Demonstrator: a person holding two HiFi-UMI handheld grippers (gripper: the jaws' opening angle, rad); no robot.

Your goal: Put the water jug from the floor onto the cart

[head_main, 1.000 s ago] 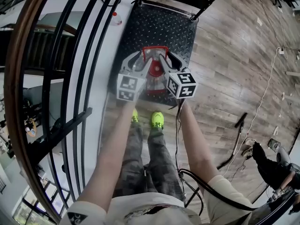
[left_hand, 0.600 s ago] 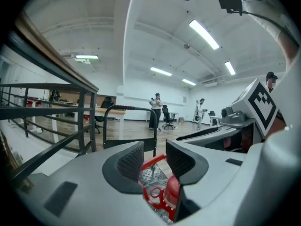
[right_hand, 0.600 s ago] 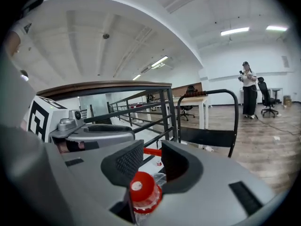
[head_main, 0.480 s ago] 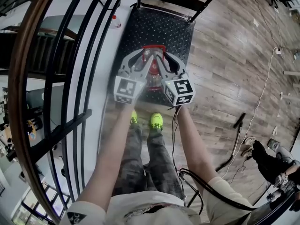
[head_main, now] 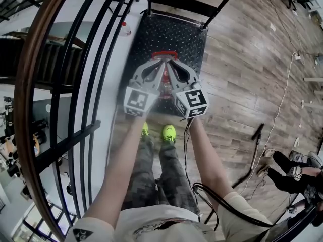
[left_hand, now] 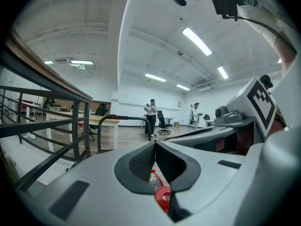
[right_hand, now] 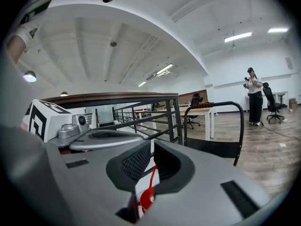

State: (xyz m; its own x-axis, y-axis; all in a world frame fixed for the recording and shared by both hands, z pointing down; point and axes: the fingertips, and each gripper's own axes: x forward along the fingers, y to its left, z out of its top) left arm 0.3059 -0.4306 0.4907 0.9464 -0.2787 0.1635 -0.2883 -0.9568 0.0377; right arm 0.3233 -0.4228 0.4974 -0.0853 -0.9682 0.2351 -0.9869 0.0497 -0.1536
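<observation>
Left gripper (left_hand: 155, 147) is clamped shut on nothing. Right gripper (right_hand: 153, 142) jaws have just been closing, and nothing's pinched there either. Water jug (head_main: 165, 55) is parked upright on the cart (head_main: 174, 32), straight below both tips and equally near each.

**Three cameras: one looking steeply down from the head, two low and nearly level.**
The head view looks steeply down past the wearer's forearms (head_main: 118, 170) onto the black diamond-plate cart platform (head_main: 174, 32) and the brown wood-plank floor (head_main: 242, 84), fairly near. The left gripper view and the right gripper view sit side by side and face almost level across the room. All three share the cart's black tubular push handle (head_main: 194, 6), and seemingly the black metal railing with a brown top rail (head_main: 75, 84), though wide-angle bending blurs that match. The push handle (left_hand: 124, 118) shows mid-frame in the left gripper view, and the push handle (right_hand: 214, 104) right of centre in the right.
</observation>
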